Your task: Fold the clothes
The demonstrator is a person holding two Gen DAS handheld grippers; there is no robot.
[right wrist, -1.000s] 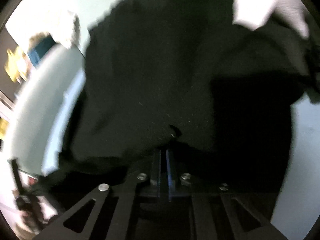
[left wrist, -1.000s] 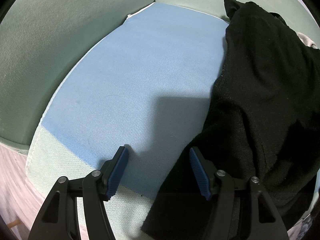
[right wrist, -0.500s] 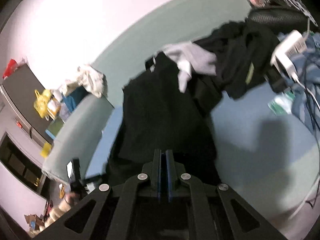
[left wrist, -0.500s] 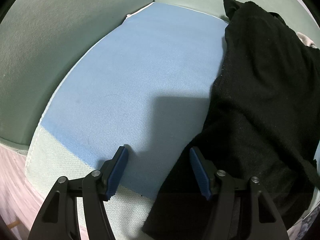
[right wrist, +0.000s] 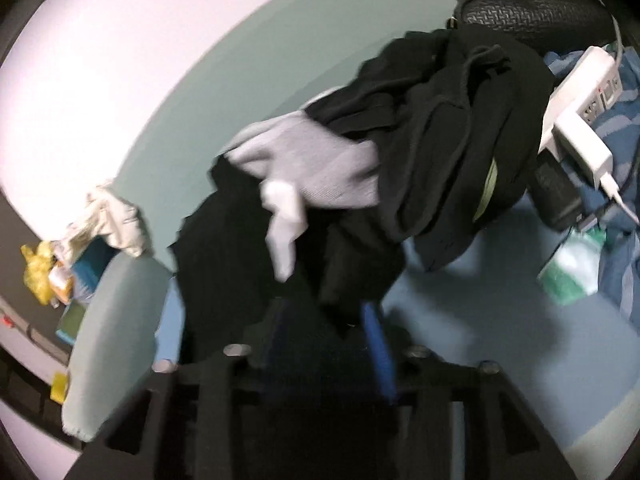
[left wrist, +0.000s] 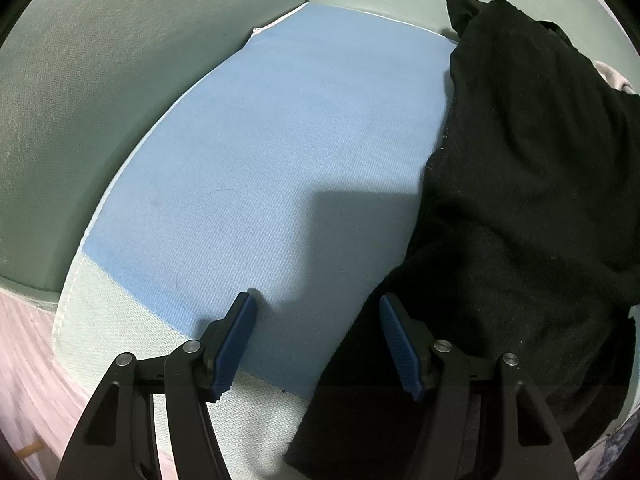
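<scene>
The right tongs (right wrist: 320, 344), pressed together a moment ago, are opening over the black garment (right wrist: 248, 264), apparently releasing it, while the left tongs (left wrist: 318, 344) stay spread and empty.

Black garment (left wrist: 520, 200) lies spread, rumpled, on blue seat cushion at right of my left tool, hem draped over front edge. Behind it, heap of black clothes (right wrist: 440, 132) with light grey piece (right wrist: 316, 168) on top.

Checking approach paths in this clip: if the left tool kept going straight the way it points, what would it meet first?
Most likely the blue cushion cover, bare between its open fingers. The black garment lies just beside the right finger and might brush it; depth is unclear.
</scene>
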